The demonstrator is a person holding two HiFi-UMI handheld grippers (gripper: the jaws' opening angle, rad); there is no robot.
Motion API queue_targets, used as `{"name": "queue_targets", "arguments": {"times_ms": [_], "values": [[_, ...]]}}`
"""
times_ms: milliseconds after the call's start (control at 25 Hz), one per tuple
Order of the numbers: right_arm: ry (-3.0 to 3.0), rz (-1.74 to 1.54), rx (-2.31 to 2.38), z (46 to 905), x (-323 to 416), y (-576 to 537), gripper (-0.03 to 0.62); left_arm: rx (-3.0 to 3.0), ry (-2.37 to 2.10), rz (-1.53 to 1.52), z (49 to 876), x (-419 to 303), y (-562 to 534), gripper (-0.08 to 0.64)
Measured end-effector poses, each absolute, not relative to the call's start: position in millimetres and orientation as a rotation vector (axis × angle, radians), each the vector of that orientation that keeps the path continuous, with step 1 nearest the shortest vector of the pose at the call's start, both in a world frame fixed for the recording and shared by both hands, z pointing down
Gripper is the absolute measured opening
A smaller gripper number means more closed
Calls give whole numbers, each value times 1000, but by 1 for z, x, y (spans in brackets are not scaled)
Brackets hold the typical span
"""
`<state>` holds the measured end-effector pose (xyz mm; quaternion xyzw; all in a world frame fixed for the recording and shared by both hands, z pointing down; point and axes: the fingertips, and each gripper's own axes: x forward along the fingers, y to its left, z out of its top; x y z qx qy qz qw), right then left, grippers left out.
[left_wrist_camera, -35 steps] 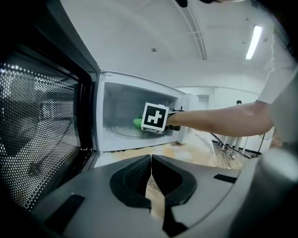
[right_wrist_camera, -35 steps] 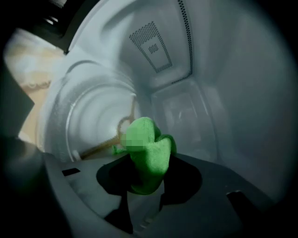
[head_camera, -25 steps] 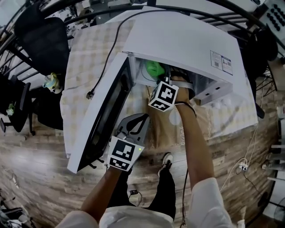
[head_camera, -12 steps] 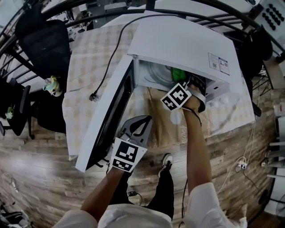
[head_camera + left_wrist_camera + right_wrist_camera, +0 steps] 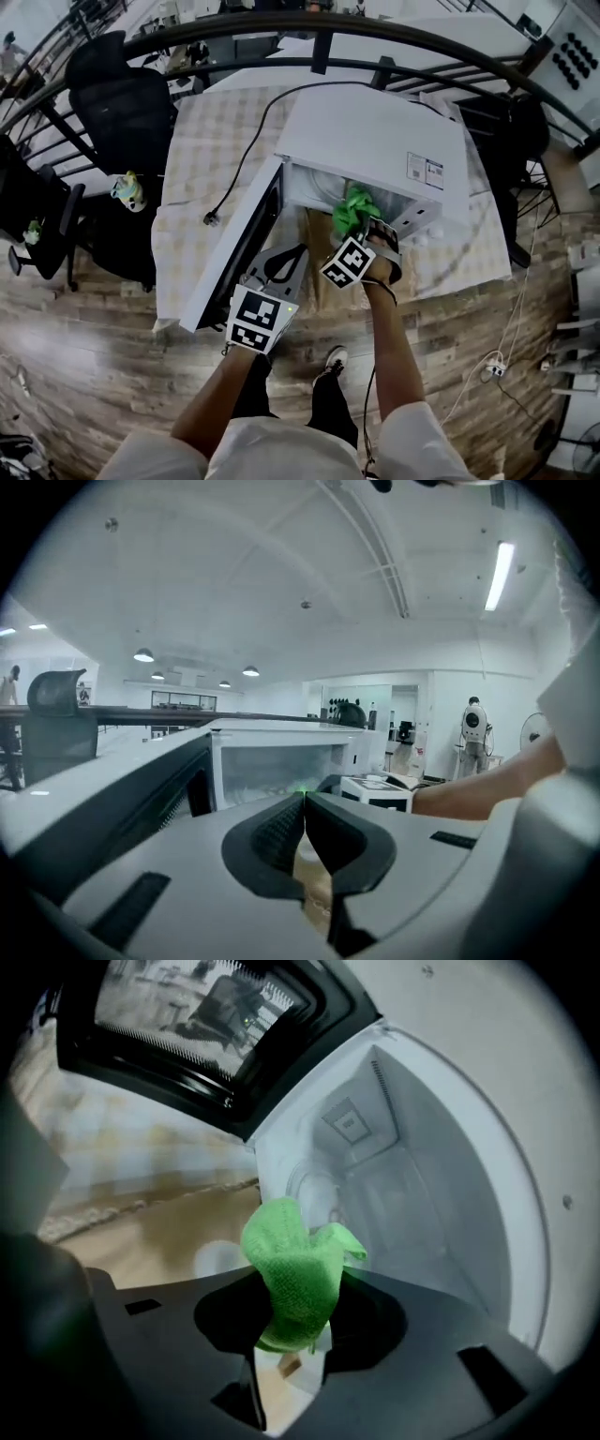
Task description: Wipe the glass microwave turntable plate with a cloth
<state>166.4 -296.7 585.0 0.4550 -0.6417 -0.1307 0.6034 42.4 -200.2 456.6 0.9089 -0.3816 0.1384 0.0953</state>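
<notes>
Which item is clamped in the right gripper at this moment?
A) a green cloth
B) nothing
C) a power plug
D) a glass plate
A: the right gripper has its jaws closed on the green cloth, in front of the open microwave.

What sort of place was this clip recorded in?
Probably an open-plan office or lab, not a home kitchen: the microwave sits on a cloth-covered table beside black office chairs, under a ceiling strip light.

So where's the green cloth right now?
Head view centre: the cloth sits clamped in the right claw at the microwave's open mouth, right of its door.
</notes>
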Motion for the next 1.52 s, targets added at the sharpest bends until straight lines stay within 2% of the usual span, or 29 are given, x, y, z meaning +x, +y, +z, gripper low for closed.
{"name": "queue_targets", "arguments": {"times_ms": [160,520,880,1120,1520], "values": [[-1572,-230,1132,538,192,-260,156,2713,-1212,400,416,43,-201,20],[-1945,44,1573,355,240,-175,153,2723,-1344,316,330,24,-195,20],[-2042,-196,1754,215,241,-161,152,2892,-1316,238,247,34,-208,20],[-2089,-266,1800,179,233,-149,150,3041,-1271,254,211,47,-198,20],[-2126,-262,1778,179,222,-150,149,3094,-1247,213,196,53,-194,20]]}}
